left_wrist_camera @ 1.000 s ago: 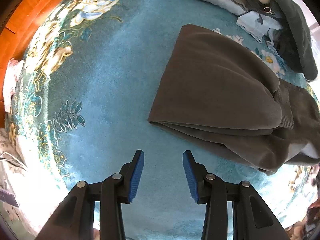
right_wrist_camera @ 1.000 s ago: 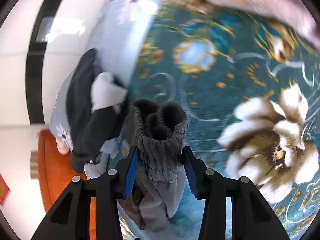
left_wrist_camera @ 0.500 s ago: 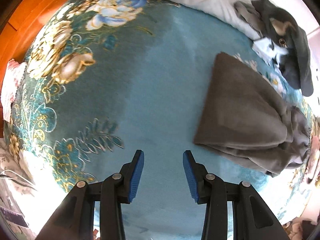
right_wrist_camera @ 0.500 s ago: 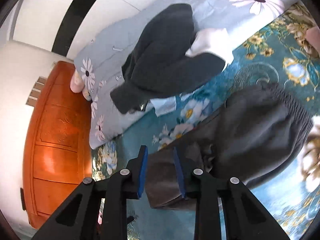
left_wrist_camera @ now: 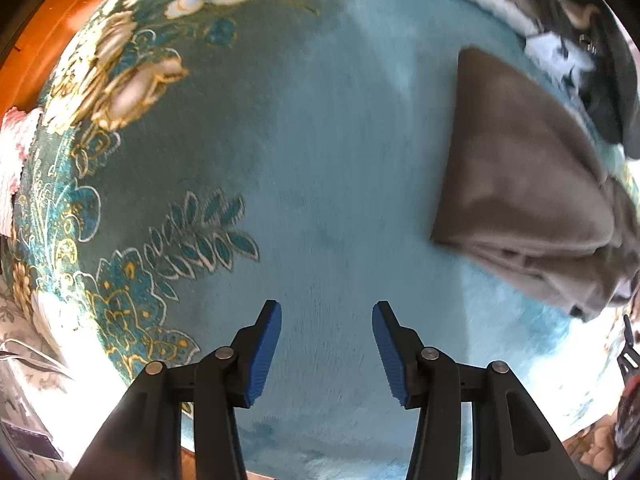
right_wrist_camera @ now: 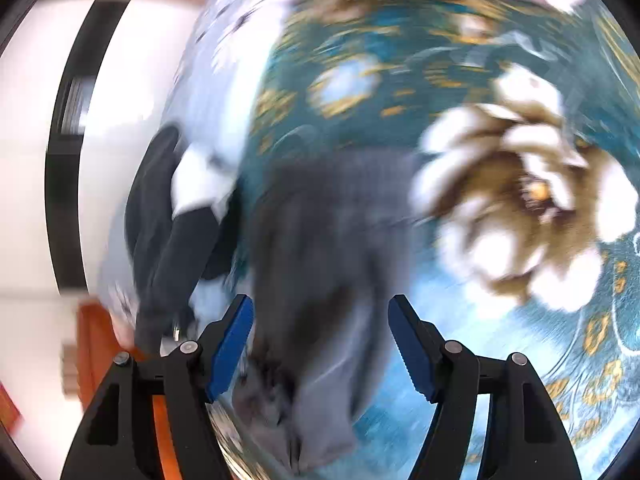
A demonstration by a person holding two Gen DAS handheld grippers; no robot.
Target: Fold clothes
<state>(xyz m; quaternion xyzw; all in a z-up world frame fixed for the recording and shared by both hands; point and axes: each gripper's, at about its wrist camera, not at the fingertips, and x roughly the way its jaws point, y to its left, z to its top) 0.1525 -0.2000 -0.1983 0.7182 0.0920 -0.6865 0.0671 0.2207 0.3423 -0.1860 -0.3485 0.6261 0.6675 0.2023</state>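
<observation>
A folded grey-brown garment (left_wrist_camera: 520,184) lies on the teal floral blanket (left_wrist_camera: 320,160), at the right of the left wrist view. My left gripper (left_wrist_camera: 326,344) is open and empty over bare blanket, well to the left of the garment. In the blurred right wrist view the same grey garment (right_wrist_camera: 320,248) lies below and between the fingers of my right gripper (right_wrist_camera: 320,348), which is open wide; I cannot tell whether the fingers touch the cloth.
A pile of dark and white clothes (left_wrist_camera: 592,56) lies beyond the garment, also in the right wrist view (right_wrist_camera: 172,216). An orange wooden cabinet (left_wrist_camera: 36,52) borders the bed at the left. A large white-and-brown flower pattern (right_wrist_camera: 520,200) marks the blanket.
My right gripper has opened and let go of the grey garment, and it is swinging fast. My left gripper has drifted left, away from the garment, still open.
</observation>
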